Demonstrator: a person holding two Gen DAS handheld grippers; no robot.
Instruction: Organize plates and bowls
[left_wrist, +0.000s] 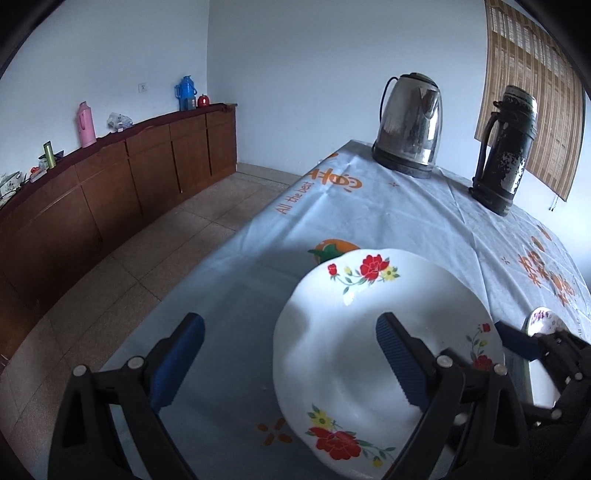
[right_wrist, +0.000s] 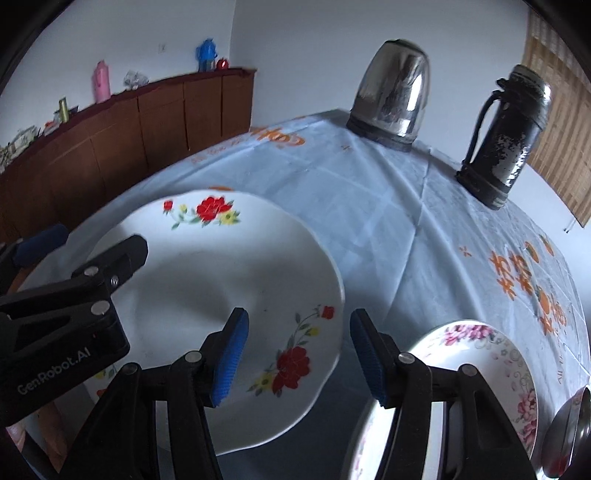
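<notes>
A white plate with red flowers (left_wrist: 354, 332) (right_wrist: 207, 295) lies on the pale blue tablecloth (left_wrist: 369, 214). My left gripper (left_wrist: 291, 358) is open over the plate's left rim. One blue pad hangs above the plate's middle, the other over the cloth. My right gripper (right_wrist: 299, 354) is open at the plate's right rim. The rim sits in the gap and neither pad touches it. The left gripper's black finger (right_wrist: 110, 266) shows over the plate's left side. A second plate with pink flowers (right_wrist: 484, 354) (left_wrist: 543, 319) lies close under my right finger.
A steel kettle (left_wrist: 410, 122) (right_wrist: 391, 99) and a worn black flask (left_wrist: 506, 147) (right_wrist: 509, 136) stand at the table's far end. A dark metal bowl (right_wrist: 569, 432) sits at the far right. The table's left edge drops to tiled floor (left_wrist: 147, 251); a wooden sideboard (left_wrist: 110, 177) lines the wall.
</notes>
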